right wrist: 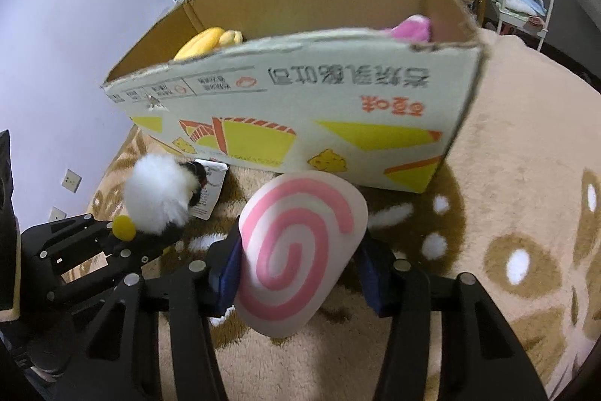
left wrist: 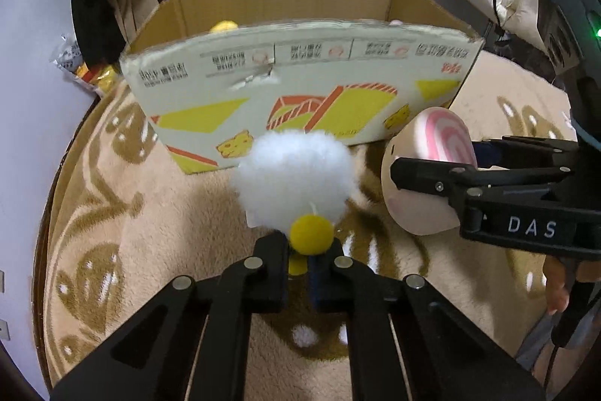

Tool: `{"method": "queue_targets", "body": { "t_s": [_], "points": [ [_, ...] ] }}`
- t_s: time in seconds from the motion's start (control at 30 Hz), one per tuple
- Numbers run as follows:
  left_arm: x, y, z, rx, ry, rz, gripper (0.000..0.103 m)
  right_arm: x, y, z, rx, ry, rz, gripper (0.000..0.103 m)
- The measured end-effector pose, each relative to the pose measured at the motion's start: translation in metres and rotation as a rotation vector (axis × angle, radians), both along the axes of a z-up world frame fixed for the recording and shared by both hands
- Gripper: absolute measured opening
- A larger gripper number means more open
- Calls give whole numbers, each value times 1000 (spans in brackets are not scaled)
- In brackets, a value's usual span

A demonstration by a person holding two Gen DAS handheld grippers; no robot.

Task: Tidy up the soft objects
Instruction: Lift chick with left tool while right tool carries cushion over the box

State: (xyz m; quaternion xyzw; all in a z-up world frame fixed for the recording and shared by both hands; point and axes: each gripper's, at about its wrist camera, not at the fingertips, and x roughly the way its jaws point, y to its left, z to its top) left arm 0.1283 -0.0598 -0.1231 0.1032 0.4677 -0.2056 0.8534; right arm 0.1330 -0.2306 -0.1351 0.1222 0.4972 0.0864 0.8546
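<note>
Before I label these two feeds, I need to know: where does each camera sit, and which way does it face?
Left wrist: on the left gripper, looking down along its fingers at the fluffy white plush with a yellow ball foot and the printed cardboard box; the right gripper and fingers of a hand show.
Right wrist: on the right gripper, facing the pink-swirl cream cushion and box; the left gripper shows.
Shared: both toys, box, beige patterned rug.
</note>
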Motion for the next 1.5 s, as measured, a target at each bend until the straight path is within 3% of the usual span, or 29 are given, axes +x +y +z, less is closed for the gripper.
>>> {"method": "queue_targets", "body": {
  "t_s": [0.53, 0.97, 1.5],
  "points": [
    [-28, 10, 54, -118, -249, 43, 7, -31, -12, 58, -11, -170, -29, 54],
    [-40, 15, 101, -164, -435, 64, 7, -36, -18, 98, -60, -327, -53, 54],
    [7, 9, 129, -131, -520, 71, 7, -1, -24, 118, -70, -449, -51, 54]
  ]
}}
